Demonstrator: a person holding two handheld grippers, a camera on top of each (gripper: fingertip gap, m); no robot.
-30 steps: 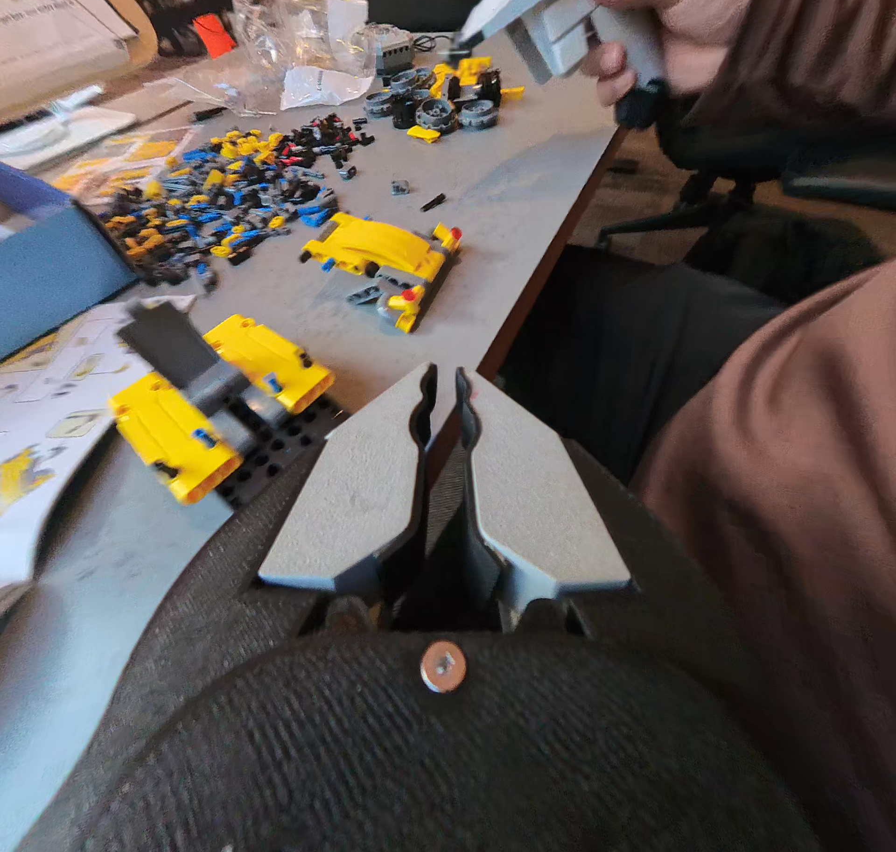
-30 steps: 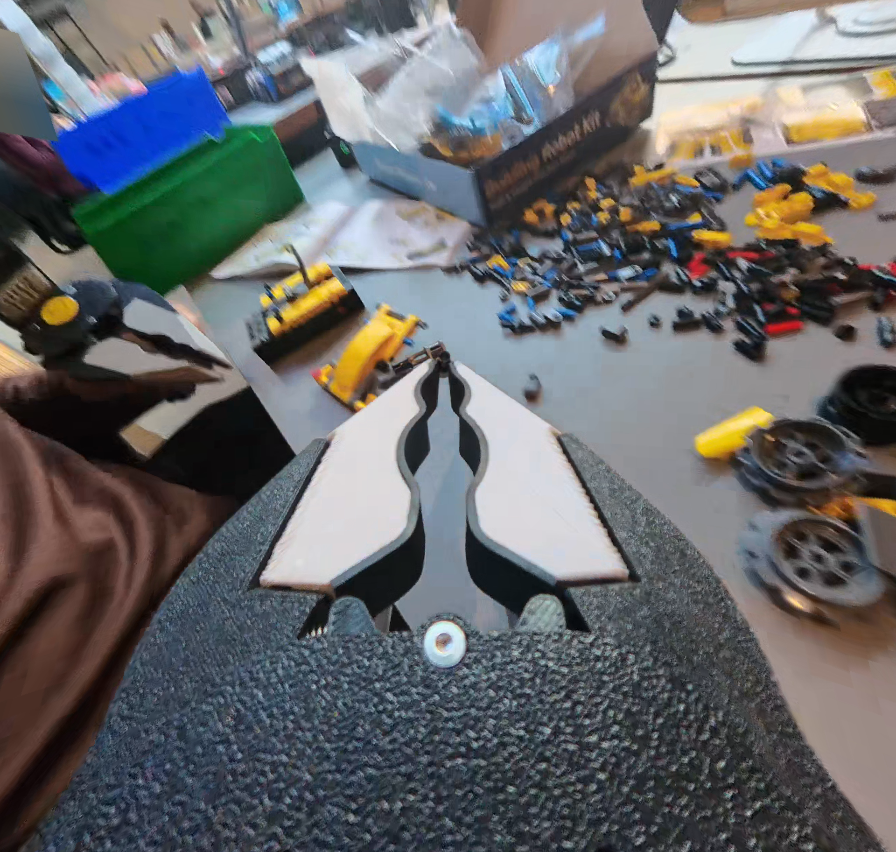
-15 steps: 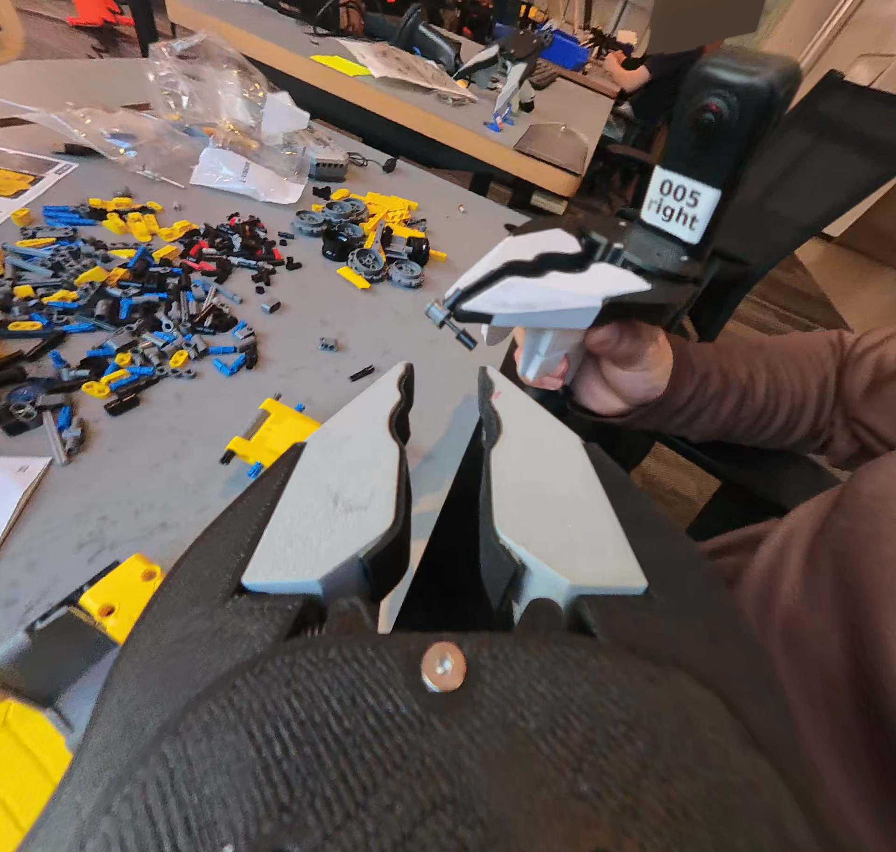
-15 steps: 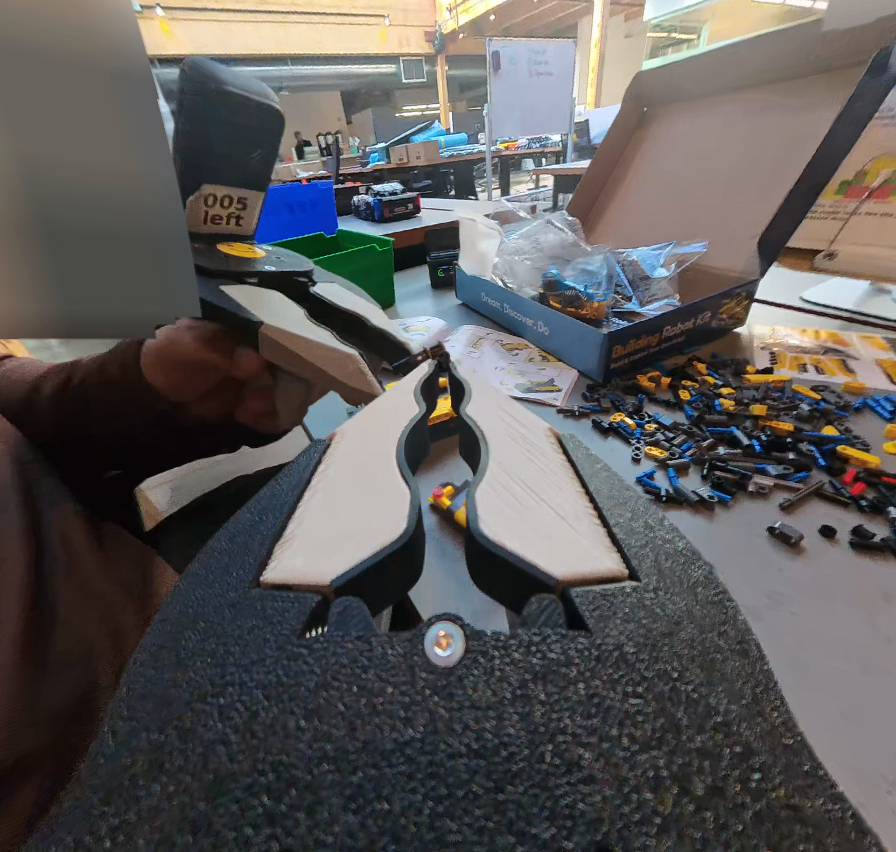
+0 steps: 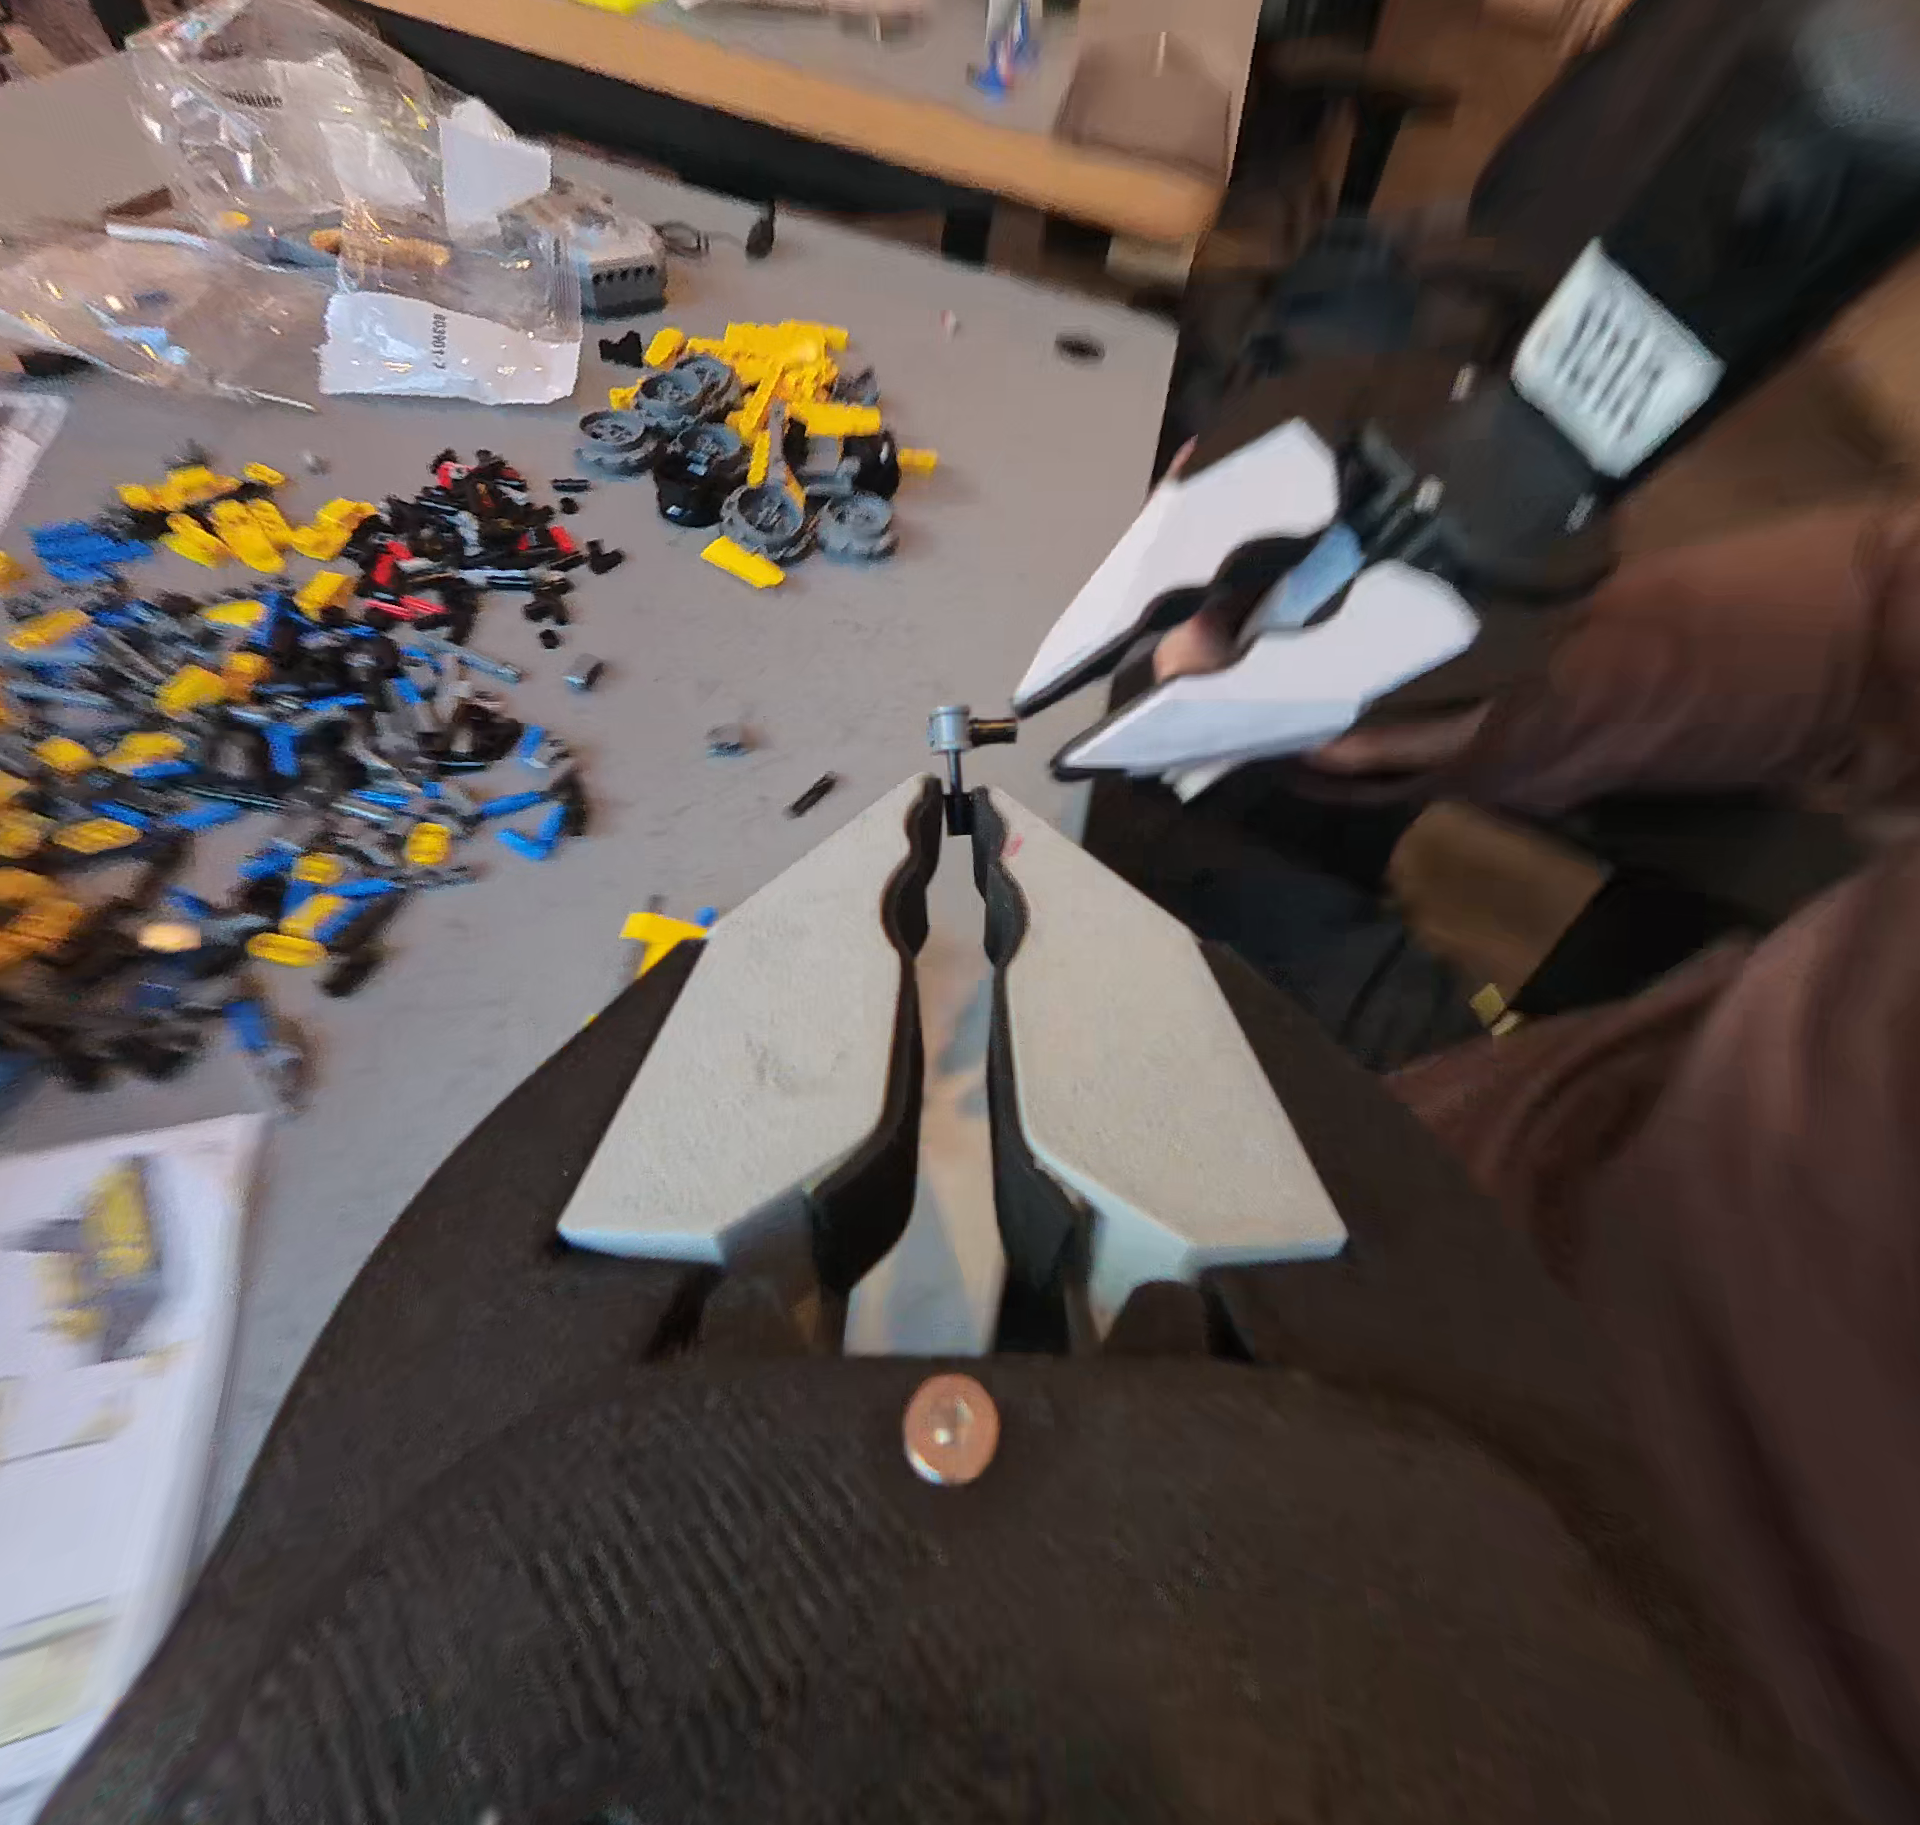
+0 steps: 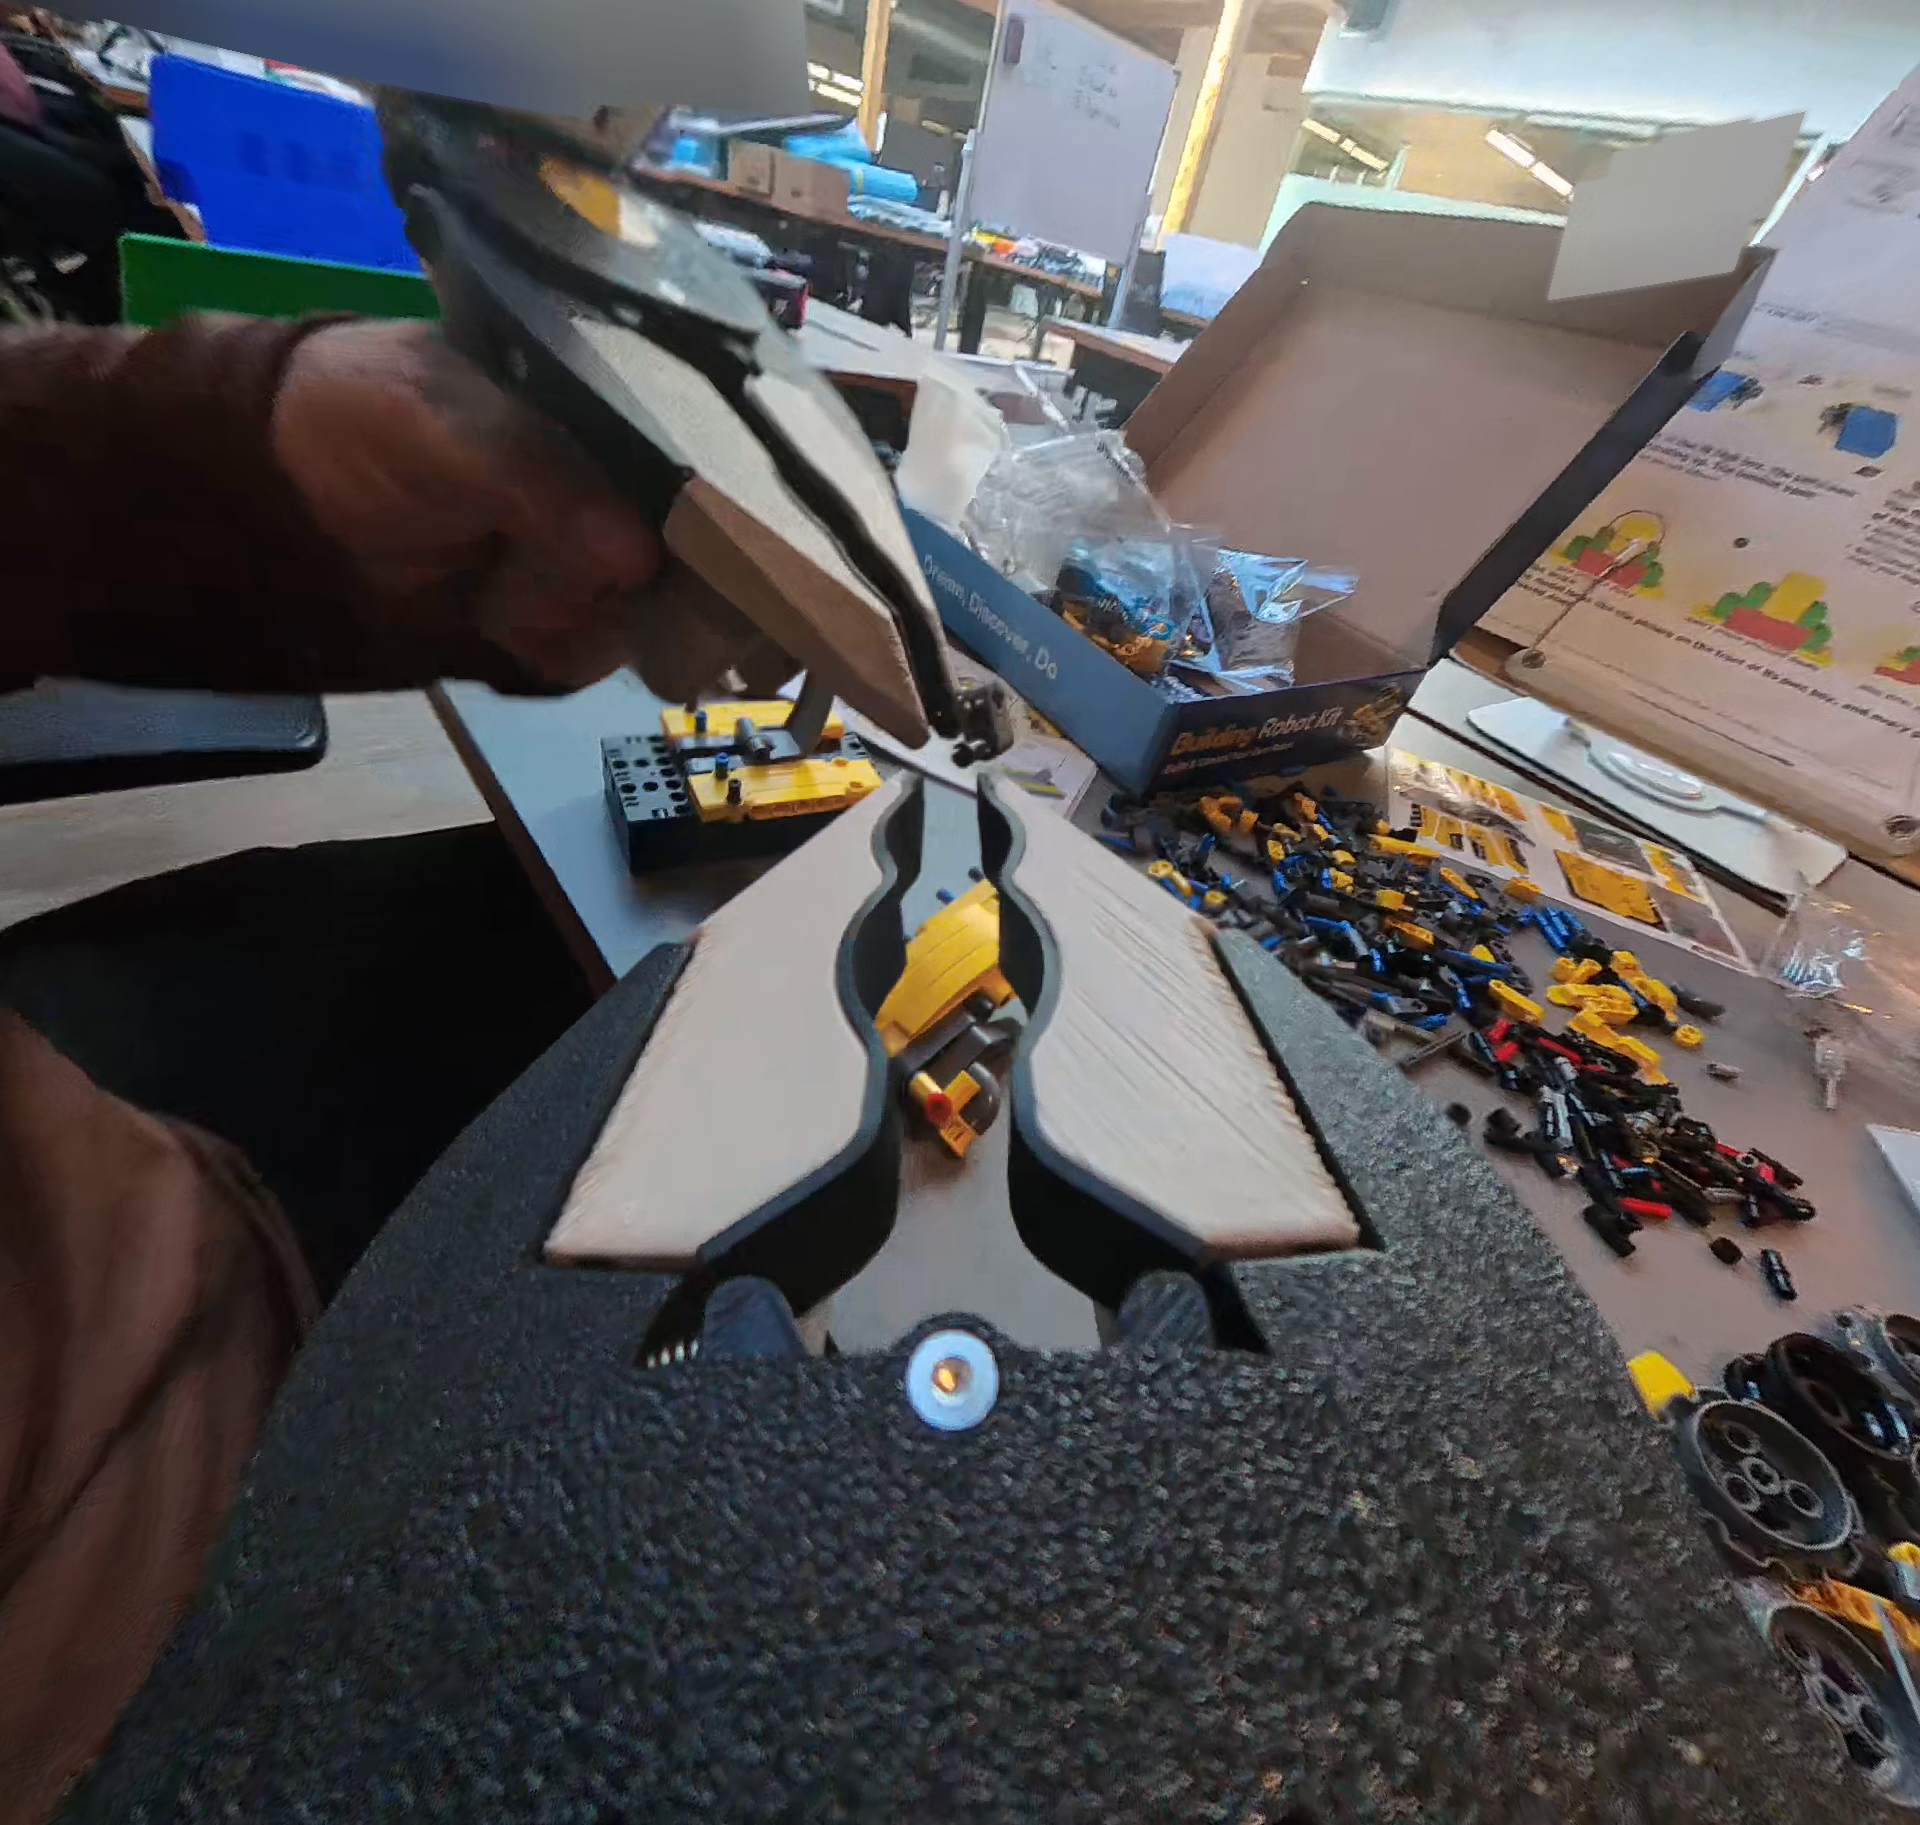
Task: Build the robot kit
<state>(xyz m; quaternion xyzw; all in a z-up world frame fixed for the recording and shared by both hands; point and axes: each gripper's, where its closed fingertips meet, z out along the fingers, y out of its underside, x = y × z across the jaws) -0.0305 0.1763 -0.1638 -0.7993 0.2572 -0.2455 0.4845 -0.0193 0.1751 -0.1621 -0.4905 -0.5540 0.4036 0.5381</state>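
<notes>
My left gripper (image 5: 956, 807) is shut on the black stem of a small piece (image 5: 950, 731), a grey bush with black pins, held in the air above the grey table (image 5: 831, 653). My right gripper (image 5: 1039, 736) comes in from the right, its tips beside the piece's side pin with the jaws a little apart. In the right wrist view my right gripper (image 6: 948, 788) is slightly open and empty. The left gripper (image 6: 951, 726) holds the small dark piece (image 6: 982, 717) just beyond its tips. A hand in a brown sleeve grips each handle.
Loose blue, yellow and black parts (image 5: 260, 684) lie on the left. Grey wheels (image 5: 748, 466) and plastic bags (image 5: 312, 175) lie behind. A yellow body (image 6: 940, 986), a black-and-yellow assembly (image 6: 727, 788), an open box (image 6: 1247, 715) and a booklet (image 5: 83, 1360) lie around. Less than 4 cm separates the two grippers' tips.
The right gripper, earlier shut on the small piece, brought it to the left gripper. The left gripper has closed on it and the right jaws have parted.
</notes>
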